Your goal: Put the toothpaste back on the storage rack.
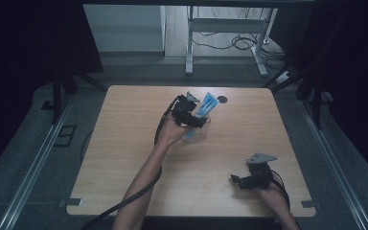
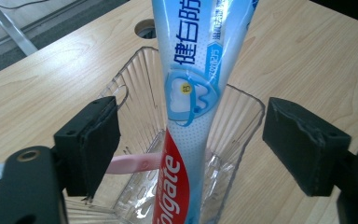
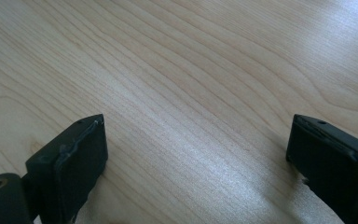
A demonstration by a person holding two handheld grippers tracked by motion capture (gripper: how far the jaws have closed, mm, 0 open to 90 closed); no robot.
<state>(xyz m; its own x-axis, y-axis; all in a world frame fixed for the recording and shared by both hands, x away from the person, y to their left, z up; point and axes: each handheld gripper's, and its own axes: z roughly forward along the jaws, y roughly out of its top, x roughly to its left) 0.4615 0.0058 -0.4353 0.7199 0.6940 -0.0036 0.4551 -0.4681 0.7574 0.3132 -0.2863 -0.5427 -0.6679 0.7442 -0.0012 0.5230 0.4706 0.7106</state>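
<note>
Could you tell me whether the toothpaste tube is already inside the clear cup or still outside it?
Inside: the toothpaste tube stands upright in the clear cup, its lower end within the ribbed walls. The left tongs are open, their pads clear of it.

A pale wooden table [image 1: 124, 158] sits under the light, dark drapes on either side; near its middle a clear plastic holder [image 1: 197, 133] stands with a blue-and-white toothpaste tube [image 1: 206, 105] rising from it, tilted; the left gripper [image 1: 194, 120] is right at the tube, the forearm stretching up from the near edge; the right gripper [image 1: 237, 180] rests low near the front right corner, well apart; a round cable hole [image 1: 222, 99] lies just beyond the tube.
</note>
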